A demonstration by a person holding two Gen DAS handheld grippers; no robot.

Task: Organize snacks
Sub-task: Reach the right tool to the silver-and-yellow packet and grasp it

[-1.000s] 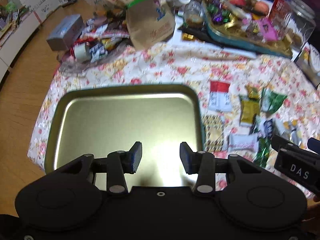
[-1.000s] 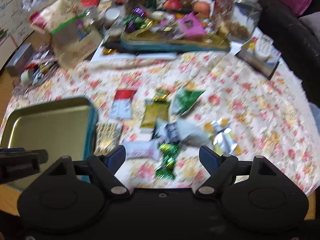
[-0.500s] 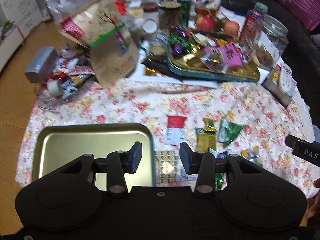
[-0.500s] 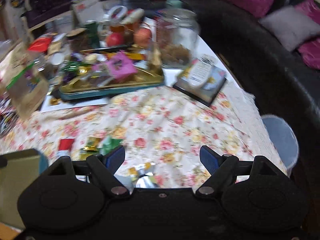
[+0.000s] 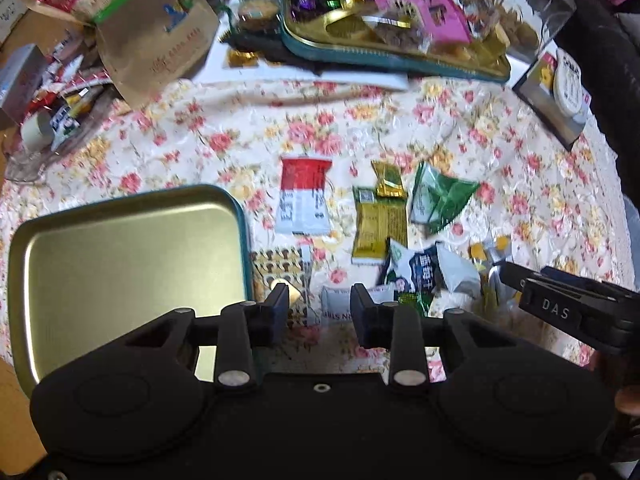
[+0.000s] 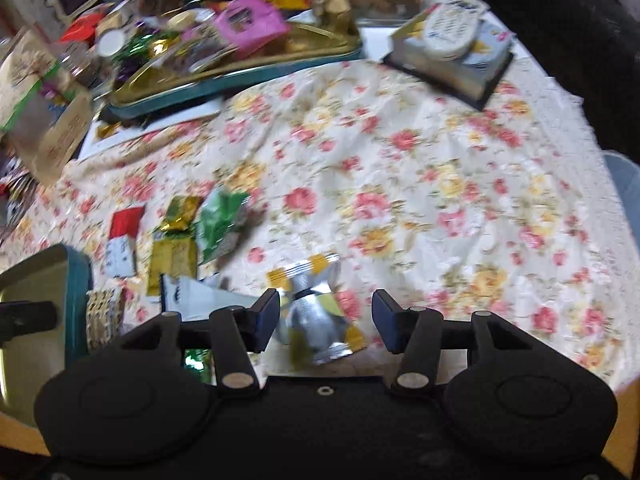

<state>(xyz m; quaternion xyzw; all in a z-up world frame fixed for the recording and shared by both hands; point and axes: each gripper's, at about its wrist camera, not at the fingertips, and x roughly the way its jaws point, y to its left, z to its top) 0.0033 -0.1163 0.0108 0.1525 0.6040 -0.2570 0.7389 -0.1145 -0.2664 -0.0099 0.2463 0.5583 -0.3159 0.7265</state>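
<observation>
- Down over the snack cluster, the left gripper [image 5: 319,310] has its fingers closing; a white wrapped snack [image 5: 352,307] lies below the gap, the pads not pressing it.
- Just left of that gap lies a patterned gold packet [image 5: 280,270], its edge beside the teal rim of the empty gold tray [image 5: 120,276].
- The right gripper [image 6: 326,322] also has its fingers closing, around a crumpled silver-and-yellow wrapper [image 6: 316,316] with space left on both sides, so nothing is gripped.
- Beyond lie a red-and-white sachet [image 5: 304,196], a gold bar wrapper [image 5: 380,220] and a green packet [image 5: 438,198], close together but mostly apart.
- To the right of the wrapper, the floral tablecloth [image 6: 440,184] on the tabletop is bare out to its right edge.
- At the far side, a loaded teal-rimmed tray [image 5: 392,56], a brown paper bag [image 5: 160,40] and a book with a white tub on it [image 6: 452,52] crowd the tabletop.
</observation>
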